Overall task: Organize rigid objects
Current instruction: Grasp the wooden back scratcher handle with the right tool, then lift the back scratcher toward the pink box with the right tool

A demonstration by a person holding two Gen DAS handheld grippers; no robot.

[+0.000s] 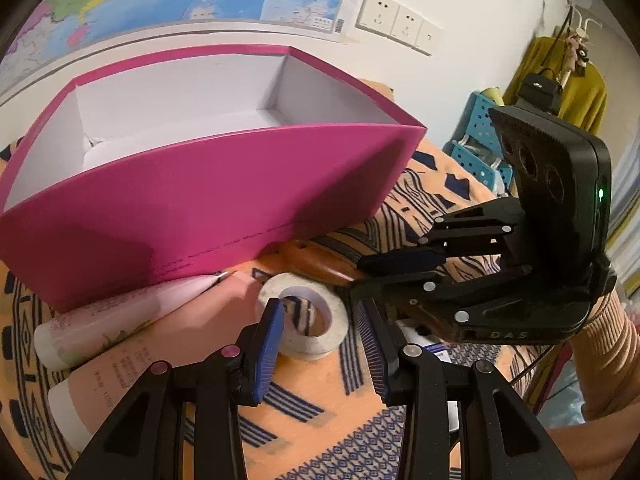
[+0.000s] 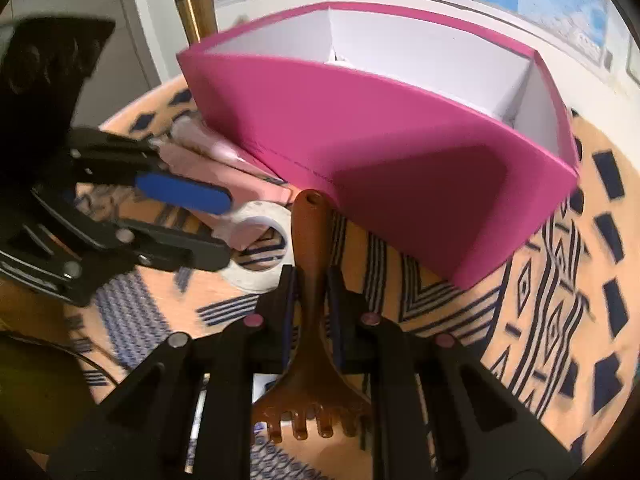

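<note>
A magenta box (image 1: 200,200) (image 2: 380,140) with a bare white inside stands at the back of the table. In front of it lies a white tape roll (image 1: 316,340) (image 2: 256,276), flat on the cloth. My left gripper (image 1: 320,312) (image 2: 226,230) hangs over the roll's left part with its jaws apart; contact with the roll cannot be judged. A brown comb (image 1: 316,260) (image 2: 314,232) lies right of the roll. My right gripper (image 2: 314,284) (image 1: 356,278) is shut on its handle, teeth toward the camera. Two pink tubes (image 1: 120,320) (image 2: 224,168) lie against the box.
An orange patterned cloth (image 1: 320,432) covers the table. A white packet (image 1: 424,340) lies under the right gripper. A blue crate (image 1: 480,140) and a mustard garment (image 1: 560,72) stand off to the right. A sleeve (image 1: 608,340) holds the right gripper. A gold cylinder (image 2: 196,12) stands behind the box.
</note>
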